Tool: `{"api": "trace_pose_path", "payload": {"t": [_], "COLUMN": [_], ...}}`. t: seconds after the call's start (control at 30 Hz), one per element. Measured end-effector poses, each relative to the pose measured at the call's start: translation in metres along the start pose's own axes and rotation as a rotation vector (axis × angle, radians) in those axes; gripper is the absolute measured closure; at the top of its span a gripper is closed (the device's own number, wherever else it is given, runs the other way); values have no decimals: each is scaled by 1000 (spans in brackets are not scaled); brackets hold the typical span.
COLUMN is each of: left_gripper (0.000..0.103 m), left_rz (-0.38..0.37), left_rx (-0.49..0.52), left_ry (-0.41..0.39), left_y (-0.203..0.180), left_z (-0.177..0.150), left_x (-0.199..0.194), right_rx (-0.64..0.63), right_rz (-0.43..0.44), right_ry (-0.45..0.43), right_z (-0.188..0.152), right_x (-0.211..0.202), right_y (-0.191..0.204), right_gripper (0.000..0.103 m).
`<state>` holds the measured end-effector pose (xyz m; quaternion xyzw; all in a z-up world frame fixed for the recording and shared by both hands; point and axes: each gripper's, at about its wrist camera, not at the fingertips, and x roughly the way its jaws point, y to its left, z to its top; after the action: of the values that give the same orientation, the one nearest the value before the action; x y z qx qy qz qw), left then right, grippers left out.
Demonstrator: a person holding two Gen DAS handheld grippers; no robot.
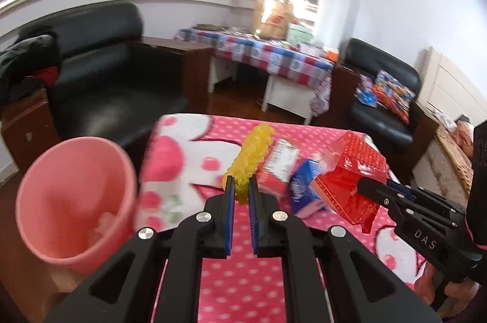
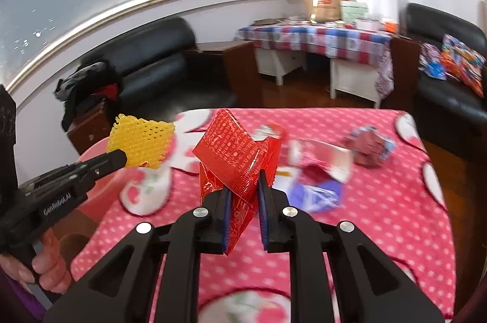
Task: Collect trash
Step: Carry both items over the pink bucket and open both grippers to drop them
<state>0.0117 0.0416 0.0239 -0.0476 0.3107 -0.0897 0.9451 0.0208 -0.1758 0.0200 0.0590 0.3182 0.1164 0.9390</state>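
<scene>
We hold a claw in each hand over a counter [image 2: 395, 201] draped in a pink cloth with white dots. Our left claw [image 1: 242, 186] is pinching a piece of yellow foam net [image 1: 251, 155], which sticks up and away from between its blue pads; in the right wrist view the same net [image 2: 141, 142] fans out from the claw's tip [image 2: 120, 160] at the left, above the counter's near left corner. Our right claw [image 2: 245, 192] is pinching a crumpled red wrapper [image 2: 231, 158] with a fine white print, its lower flap hanging down between the fingers; in the left wrist view that wrapper [image 1: 350, 170] hangs clear of the counter at the right, gripped by the claw's tip [image 1: 369, 186]. A pink bin [image 1: 76, 195] stands on the floor just beside the counter's left edge, with some pale scraps blurred at its bottom. More trash lies on the cloth: a red and white packet [image 1: 280, 167] and a blue wrapper [image 1: 299, 186] near the middle, a white box [image 2: 322, 161] beyond the right claw, and a crumpled dark red and blue ball [image 2: 369, 148] towards the far right. Behind the counter are a black sofa [image 2: 158, 64], a table with a checked cloth [image 2: 319, 40] and a black armchair [image 1: 380, 85] with bright cushions
</scene>
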Motion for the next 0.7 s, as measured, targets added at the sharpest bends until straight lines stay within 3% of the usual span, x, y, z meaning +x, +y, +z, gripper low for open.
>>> {"api": "trace_pose_path", "payload": {"t": [0.27,0.7], "left_gripper": [95,95], "left_rz": [115,293], "left_rx": [-105,-233], "left_ry": [-51,-66], "left_y": [65,144], "left_z": [-5,-13], "left_x": [-33,-48], "right_rx": [-74,-229], "right_rz": [123,259], "right_ry": [33,63], "right_z": [15,29], "right_x": [33,79], "right_y": [68,173], "right_gripper": [88,88]}}
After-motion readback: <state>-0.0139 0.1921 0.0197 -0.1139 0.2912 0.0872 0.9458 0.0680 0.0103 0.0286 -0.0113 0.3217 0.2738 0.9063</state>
